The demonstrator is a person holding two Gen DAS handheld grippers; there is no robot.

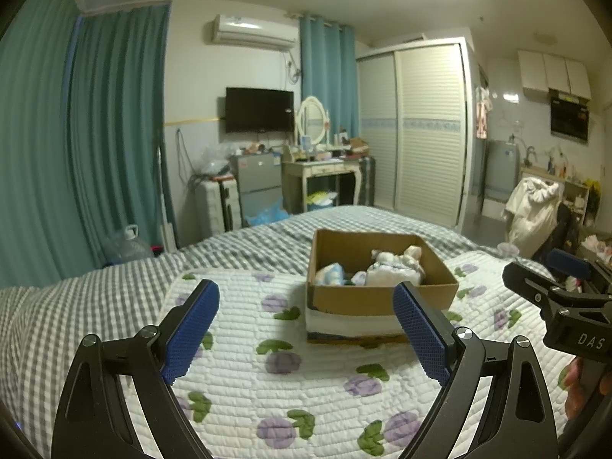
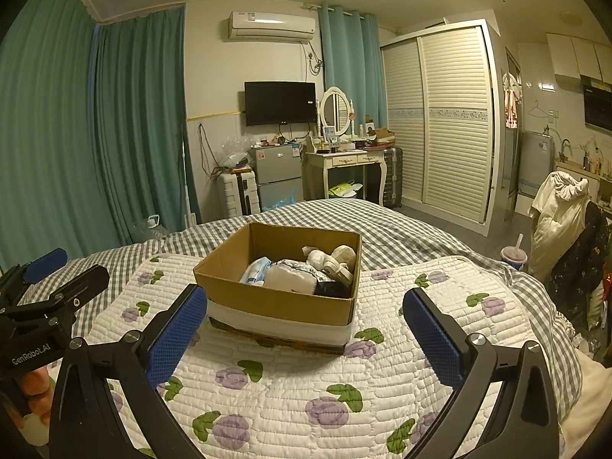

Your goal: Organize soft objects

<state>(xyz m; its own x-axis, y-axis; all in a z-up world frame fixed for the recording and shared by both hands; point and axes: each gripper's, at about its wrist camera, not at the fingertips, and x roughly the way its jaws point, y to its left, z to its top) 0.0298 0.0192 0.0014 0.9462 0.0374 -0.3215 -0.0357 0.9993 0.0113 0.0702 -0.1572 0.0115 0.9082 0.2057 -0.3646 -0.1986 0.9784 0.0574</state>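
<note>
Both grippers, left (image 1: 306, 325) and right (image 2: 302, 329), gape empty before the box (image 2: 275, 306); reaching carelessly could tip it.

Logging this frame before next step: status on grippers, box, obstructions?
Left gripper open, empty. Right gripper open, empty. Cardboard box on quilt, soft items inside. Nothing between grippers and box.

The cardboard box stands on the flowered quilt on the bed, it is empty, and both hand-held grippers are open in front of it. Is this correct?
Not quite: the cardboard box is not empty. The right wrist view shows soft items inside it. The rest holds: it stands on the flowered quilt, and the left hand-held gripper and right hand-held gripper are open.
</note>
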